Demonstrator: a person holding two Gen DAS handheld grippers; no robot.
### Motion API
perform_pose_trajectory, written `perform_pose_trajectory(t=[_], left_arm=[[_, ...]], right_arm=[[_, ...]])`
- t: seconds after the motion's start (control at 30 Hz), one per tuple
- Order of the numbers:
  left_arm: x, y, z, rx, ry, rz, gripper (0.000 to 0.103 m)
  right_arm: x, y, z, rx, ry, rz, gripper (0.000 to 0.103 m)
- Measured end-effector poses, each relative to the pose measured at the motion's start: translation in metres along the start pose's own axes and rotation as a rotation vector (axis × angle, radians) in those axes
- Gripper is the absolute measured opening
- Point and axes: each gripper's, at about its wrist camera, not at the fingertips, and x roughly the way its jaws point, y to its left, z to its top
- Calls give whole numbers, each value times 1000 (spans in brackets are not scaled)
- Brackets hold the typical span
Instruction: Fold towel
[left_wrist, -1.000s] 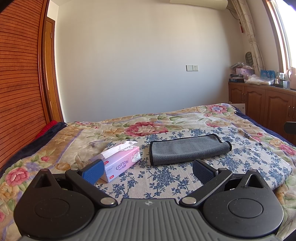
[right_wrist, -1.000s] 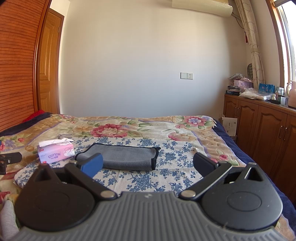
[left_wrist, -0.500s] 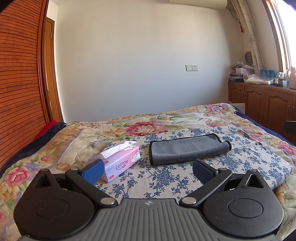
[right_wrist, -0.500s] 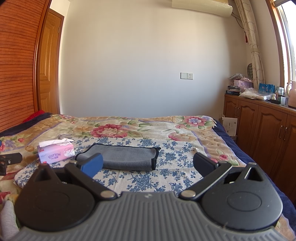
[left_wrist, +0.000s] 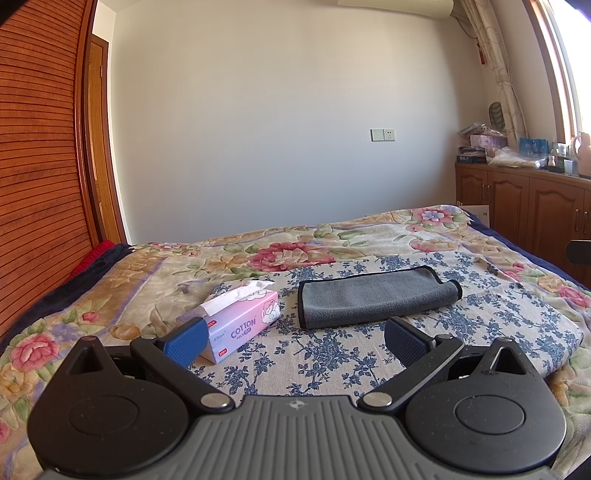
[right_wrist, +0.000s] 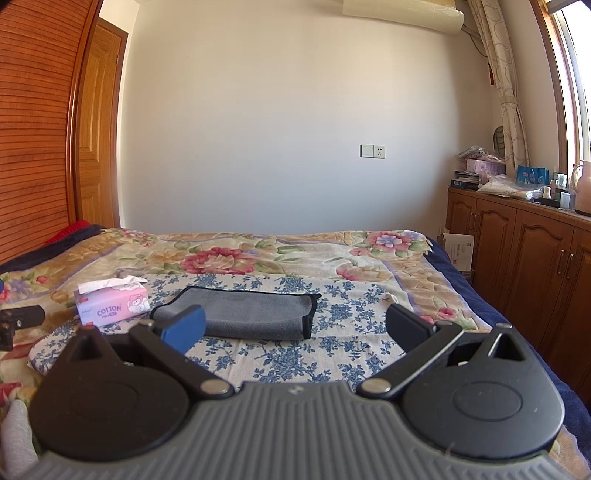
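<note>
- A grey towel, already folded, lies mid-bed on a blue-flowered cloth.
- A pink tissue box sits just beside the towel's end.
- The left hand-held gripper and right hand-held gripper hover near the bed's near edge, jaws spread wide, holding nothing.

This was a bedroom in a home: a bed spread with a flowered quilt and a blue-patterned cloth filled most of both views, with a pink tissue box lying on it. A slatted wooden wardrobe and a wooden door stood at the left, and a curtained window lit a low cabinet whose counter was cluttered with household odds and ends. An air conditioner hung high on the plain wall above a light switch.
</note>
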Motion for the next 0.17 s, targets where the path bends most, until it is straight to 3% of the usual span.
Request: perform_pose_trajectory(t=[0.17], left_arm=[[0,0,0,-1,0,0,103]], right_arm=[[0,0,0,0,0,0,103]])
